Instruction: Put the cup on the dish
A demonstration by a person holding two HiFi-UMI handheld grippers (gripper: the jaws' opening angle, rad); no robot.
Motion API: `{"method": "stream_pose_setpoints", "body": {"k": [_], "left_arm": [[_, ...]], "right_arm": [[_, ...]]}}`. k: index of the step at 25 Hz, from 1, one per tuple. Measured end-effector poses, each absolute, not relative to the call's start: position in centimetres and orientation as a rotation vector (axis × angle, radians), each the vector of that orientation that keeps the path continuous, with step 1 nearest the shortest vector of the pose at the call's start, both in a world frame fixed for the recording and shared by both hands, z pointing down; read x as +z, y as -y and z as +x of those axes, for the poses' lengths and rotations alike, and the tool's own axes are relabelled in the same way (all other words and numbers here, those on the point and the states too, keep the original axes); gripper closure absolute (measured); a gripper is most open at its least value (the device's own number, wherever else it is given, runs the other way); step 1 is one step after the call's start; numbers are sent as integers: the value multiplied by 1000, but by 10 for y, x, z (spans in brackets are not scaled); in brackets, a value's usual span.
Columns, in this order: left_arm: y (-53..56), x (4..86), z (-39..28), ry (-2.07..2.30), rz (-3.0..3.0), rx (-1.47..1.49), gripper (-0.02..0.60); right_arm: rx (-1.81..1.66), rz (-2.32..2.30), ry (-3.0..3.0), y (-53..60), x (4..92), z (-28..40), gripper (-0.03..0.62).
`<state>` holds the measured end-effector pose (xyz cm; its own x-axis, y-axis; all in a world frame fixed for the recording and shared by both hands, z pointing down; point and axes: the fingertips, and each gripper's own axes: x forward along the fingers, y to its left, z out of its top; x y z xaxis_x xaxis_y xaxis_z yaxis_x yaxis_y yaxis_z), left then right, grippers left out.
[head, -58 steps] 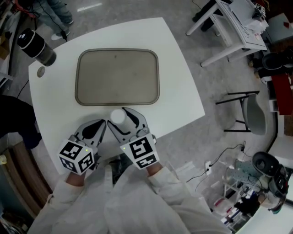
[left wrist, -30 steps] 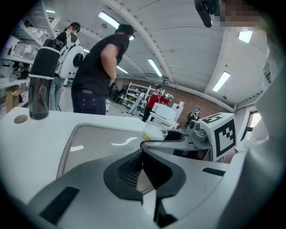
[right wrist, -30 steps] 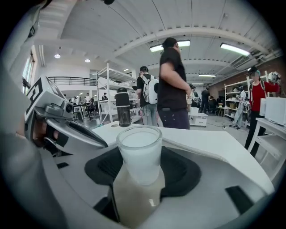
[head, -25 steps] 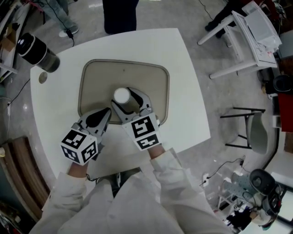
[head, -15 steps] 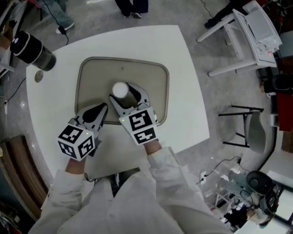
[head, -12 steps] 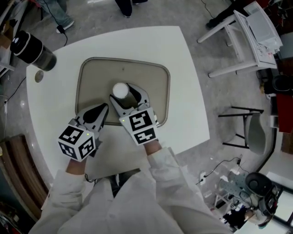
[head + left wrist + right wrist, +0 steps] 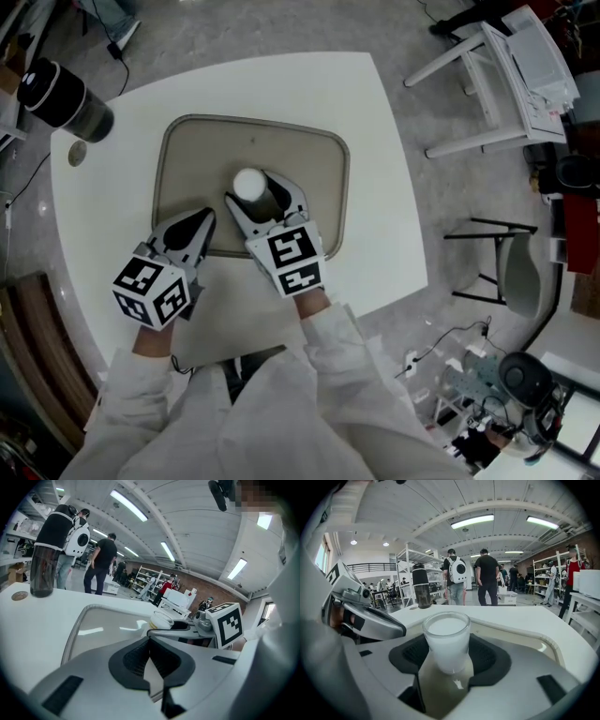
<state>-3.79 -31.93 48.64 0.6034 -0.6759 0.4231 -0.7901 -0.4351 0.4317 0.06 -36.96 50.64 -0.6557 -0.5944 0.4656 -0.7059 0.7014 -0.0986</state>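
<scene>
A small glass cup (image 7: 248, 184) with a milky white inside stands upright over the middle of the beige tray-like dish (image 7: 216, 141). My right gripper (image 7: 258, 191) is shut on the cup, its dark pads on both sides of the glass (image 7: 446, 639). I cannot tell whether the cup's base touches the dish (image 7: 525, 641). My left gripper (image 7: 201, 219) is shut and holds nothing, its tip at the dish's near left rim. In the left gripper view its pads (image 7: 140, 656) meet, with the dish (image 7: 103, 625) and the cup (image 7: 161, 619) ahead.
A dark tumbler (image 7: 64, 97) and a small round disc (image 7: 75, 155) sit at the far left corner of the white table (image 7: 375, 187). A white folding frame (image 7: 487, 66) and a stool (image 7: 506, 253) stand on the floor to the right. People walk in the background (image 7: 487, 581).
The right gripper carried the cup from the table's front edge forward to over the dish's middle. In the last half second both grippers barely moved.
</scene>
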Motion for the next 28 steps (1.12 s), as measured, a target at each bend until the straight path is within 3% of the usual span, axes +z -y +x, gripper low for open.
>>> {"method": "stream_pose_setpoints", "body": {"k": [28], "left_arm": [[283, 449, -26, 1161, 2288, 293, 573]], "right_arm": [[571, 1047, 2471, 338, 496, 22, 303]]}}
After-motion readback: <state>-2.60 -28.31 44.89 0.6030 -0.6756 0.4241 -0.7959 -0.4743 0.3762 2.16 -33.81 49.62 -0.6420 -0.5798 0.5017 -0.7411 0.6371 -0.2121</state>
